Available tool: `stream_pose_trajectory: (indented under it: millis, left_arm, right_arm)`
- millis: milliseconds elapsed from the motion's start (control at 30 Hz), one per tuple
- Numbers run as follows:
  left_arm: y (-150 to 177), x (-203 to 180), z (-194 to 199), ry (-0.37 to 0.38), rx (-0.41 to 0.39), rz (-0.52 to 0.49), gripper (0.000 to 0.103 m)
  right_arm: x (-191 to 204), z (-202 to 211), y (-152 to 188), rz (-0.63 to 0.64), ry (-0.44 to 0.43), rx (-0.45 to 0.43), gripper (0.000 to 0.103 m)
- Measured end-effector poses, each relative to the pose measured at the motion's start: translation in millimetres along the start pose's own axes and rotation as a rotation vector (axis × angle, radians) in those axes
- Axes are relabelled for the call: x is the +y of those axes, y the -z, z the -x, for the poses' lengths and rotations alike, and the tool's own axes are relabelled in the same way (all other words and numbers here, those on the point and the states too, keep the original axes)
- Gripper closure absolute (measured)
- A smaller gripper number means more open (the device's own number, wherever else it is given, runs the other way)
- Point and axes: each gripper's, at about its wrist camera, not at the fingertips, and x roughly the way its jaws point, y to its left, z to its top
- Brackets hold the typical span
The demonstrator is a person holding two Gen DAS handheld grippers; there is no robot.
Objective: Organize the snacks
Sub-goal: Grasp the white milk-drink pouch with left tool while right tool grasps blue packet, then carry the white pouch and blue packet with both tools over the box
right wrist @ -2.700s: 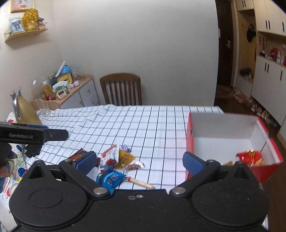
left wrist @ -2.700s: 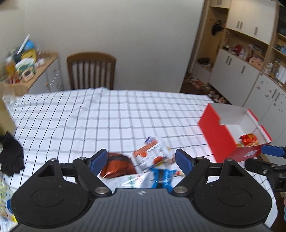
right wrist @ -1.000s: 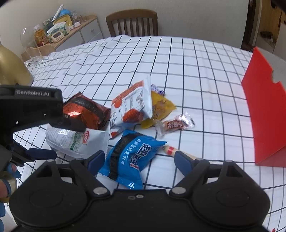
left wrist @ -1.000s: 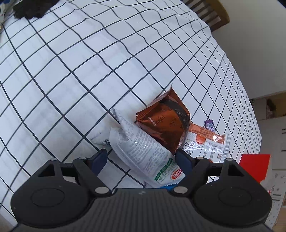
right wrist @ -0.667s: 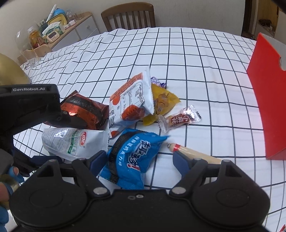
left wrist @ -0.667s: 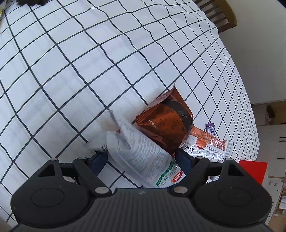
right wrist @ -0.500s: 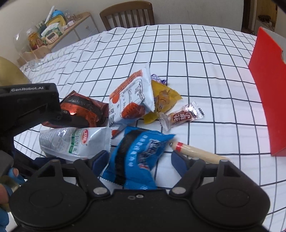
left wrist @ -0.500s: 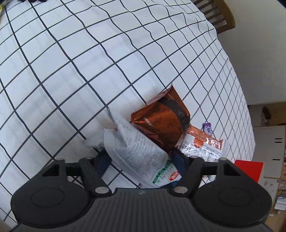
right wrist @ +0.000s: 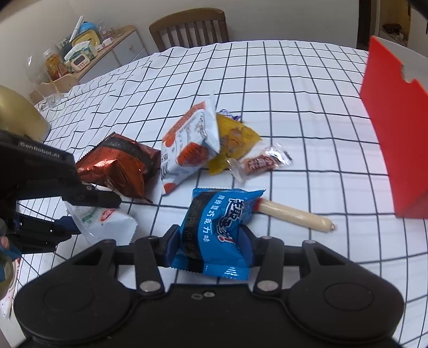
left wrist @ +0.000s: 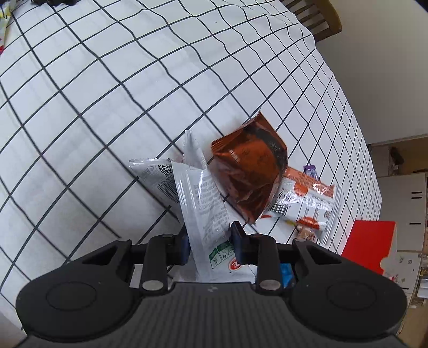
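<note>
My left gripper [left wrist: 210, 241] is shut on a white snack packet [left wrist: 203, 203], which stands crumpled between the pads. A brown foil packet [left wrist: 248, 176] leans against it, with a white-and-orange packet [left wrist: 307, 206] beyond. In the right wrist view my right gripper [right wrist: 210, 246] has its jaws closing on a blue snack packet [right wrist: 216, 222], and the pads press its sides. A sausage stick [right wrist: 294, 214] lies just behind the blue packet. A yellow packet [right wrist: 235, 142] and a small wrapped candy [right wrist: 262, 160] lie farther back. The red box [right wrist: 396, 128] stands at the right.
The table wears a white checked cloth [right wrist: 294, 93]. A wooden chair [right wrist: 190, 26] stands at the far edge, and a cluttered sideboard [right wrist: 80, 56] at the back left. A gold object [right wrist: 18, 117] stands at the left. Something black [left wrist: 53, 2] lies at the cloth's far corner.
Both grippers went from wide open to closed on their packets. The white packet buckled upright between the left pads. The blue packet now sits squeezed between the right pads.
</note>
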Motion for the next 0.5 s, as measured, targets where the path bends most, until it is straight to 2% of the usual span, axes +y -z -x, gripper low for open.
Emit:
stream_pose_trajectory:
  millis: [267,500]
  left_arm:
    - [25.2,5.3,20.1,0.000,0.014,-0.051,0.073]
    - [46.6,-6.9,41.5,0.017,0.008,-0.124,0.073]
  right_arm:
    - [-4.0,27.0,9.1,0.000,-0.002,-0.038,0.059]
    - [-4.8,59.3,17.0,0.013,-0.027,-0.071,0.059]
